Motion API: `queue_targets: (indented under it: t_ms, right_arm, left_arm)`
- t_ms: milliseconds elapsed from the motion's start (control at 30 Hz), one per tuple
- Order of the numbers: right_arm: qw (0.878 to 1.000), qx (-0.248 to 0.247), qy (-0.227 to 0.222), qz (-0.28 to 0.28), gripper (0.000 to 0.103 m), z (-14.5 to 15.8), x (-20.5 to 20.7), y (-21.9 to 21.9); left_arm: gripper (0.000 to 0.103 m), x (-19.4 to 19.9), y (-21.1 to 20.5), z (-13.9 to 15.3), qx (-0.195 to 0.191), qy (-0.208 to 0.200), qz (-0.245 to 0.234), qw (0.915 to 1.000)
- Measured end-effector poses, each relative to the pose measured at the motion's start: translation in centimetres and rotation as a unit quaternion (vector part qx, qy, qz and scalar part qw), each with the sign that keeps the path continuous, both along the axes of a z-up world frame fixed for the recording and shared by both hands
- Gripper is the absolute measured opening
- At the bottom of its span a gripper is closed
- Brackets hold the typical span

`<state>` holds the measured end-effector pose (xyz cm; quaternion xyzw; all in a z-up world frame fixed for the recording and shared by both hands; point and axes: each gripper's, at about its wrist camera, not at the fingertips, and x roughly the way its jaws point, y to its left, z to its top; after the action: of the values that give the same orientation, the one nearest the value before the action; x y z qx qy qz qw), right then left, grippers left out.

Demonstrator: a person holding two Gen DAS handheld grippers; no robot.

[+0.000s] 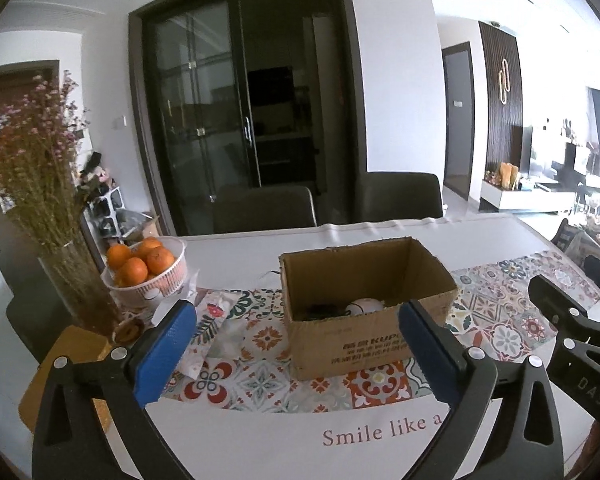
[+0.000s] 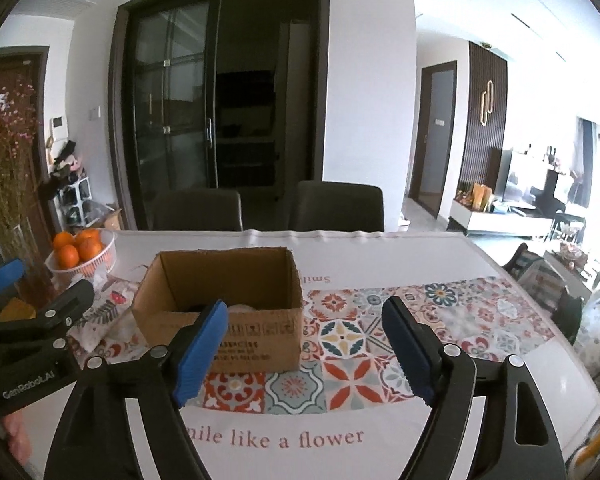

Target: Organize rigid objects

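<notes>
An open cardboard box (image 1: 364,320) stands on the patterned table runner; it also shows in the right wrist view (image 2: 220,304). Inside it lie a white rounded object (image 1: 366,306) and a dark object (image 1: 320,312), partly hidden by the box wall. My left gripper (image 1: 300,340) is open and empty, held above the table just in front of the box. My right gripper (image 2: 304,340) is open and empty, in front of the box and to its right. Each gripper shows at the edge of the other's view.
A white basket of oranges (image 1: 148,276) and a glass vase of dried flowers (image 1: 76,284) stand at the left. A floral packet (image 1: 216,312) lies beside the box. Two dark chairs (image 1: 264,208) stand behind the table (image 2: 380,256). A yellow mat (image 1: 60,364) lies at the left edge.
</notes>
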<state>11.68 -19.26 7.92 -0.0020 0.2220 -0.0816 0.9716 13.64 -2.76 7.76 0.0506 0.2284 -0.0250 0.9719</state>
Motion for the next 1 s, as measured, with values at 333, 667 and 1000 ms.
queue_targets:
  t_ms: [333, 667, 1000]
  right_arm:
    - [1.0, -0.01, -0.026, -0.003, 0.085, 0.7, -3.6, 0.6]
    - [0.999, -0.003, -0.039, 0.002, 0.085, 1.1, -5.6, 1.0]
    - [0.999, -0.006, -0.048, 0.005, 0.085, 1.3, -6.6, 1.3]
  left_arm:
    - [0.103, -3.0, 0.6, -0.1, -0.02, 0.015, -0.015, 0.9996]
    - [0.103, -5.4, 1.0, 0.4, -0.033, 0.001, -0.014, 0.9994]
    - [0.103, -6.1, 1.3, 0.3, -0.034, 0.0, -0.01, 0.9994]
